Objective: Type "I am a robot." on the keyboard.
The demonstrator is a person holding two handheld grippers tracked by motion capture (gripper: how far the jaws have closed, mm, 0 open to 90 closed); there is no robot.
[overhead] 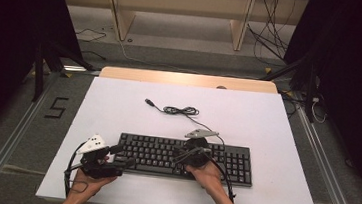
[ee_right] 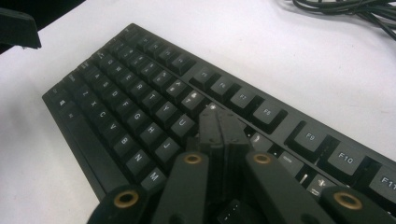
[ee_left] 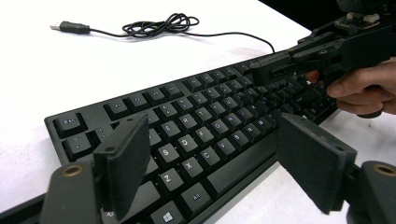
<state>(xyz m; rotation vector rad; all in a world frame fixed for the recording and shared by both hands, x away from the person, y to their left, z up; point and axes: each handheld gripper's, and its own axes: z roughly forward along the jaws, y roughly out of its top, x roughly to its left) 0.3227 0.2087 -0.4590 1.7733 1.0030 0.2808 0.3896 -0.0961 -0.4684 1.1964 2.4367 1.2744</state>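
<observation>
Item: black keyboard, flat on my white table near the front edge, its cable coiled behind. My right gripper: jaws pressed together, empty, tips over the middle keys. My left gripper: jaws wide apart, empty, straddling the keyboard's left end.

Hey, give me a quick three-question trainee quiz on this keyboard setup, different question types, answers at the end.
1. True or false: the right gripper has its jaws shut, tips over the keyboard.
2. Multiple choice: the left gripper is A) open, B) shut on the cable, C) shut on a key.
3. Fill in: the keyboard's cable lies coiled on the white ____, plug free.

Key: 1 true; 2 A; 3 table.
</observation>
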